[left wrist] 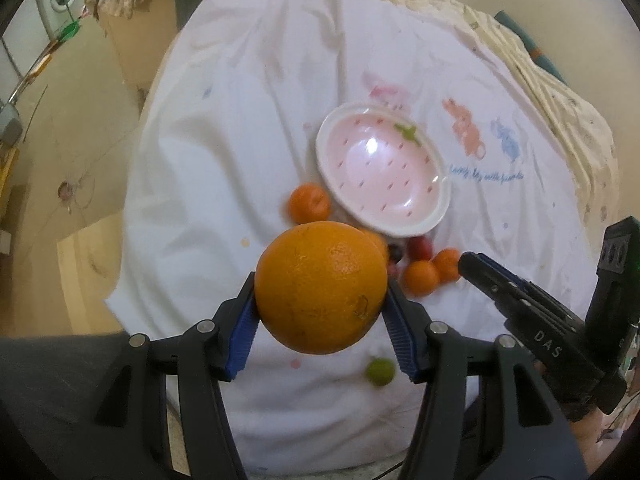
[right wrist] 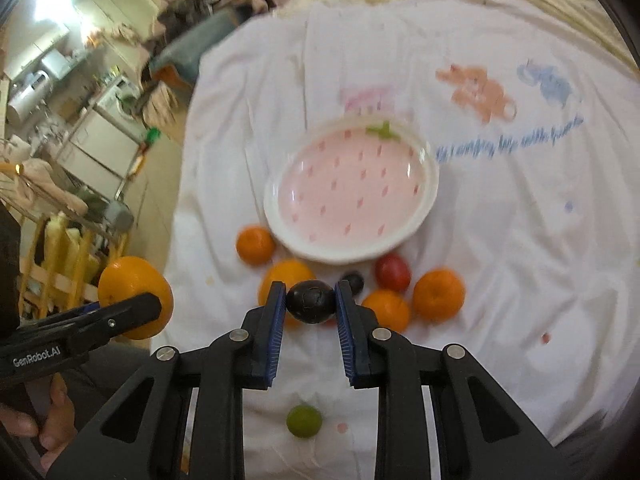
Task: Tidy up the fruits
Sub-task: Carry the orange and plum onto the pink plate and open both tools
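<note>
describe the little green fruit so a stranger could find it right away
Start at the pink strawberry-patterned plate on the white cloth. Come toward the camera, past the cluster of orange and red fruits beside its near rim. The small round green fruit lies alone on bare cloth nearer still, the only green one, apart from all others.

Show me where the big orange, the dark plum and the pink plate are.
big orange [left wrist: 320,286]: left wrist view, middle of its peel.
dark plum [right wrist: 311,301]: right wrist view, centre of its skin.
pink plate [right wrist: 430,196]: right wrist view, right part of its white rim.
</note>
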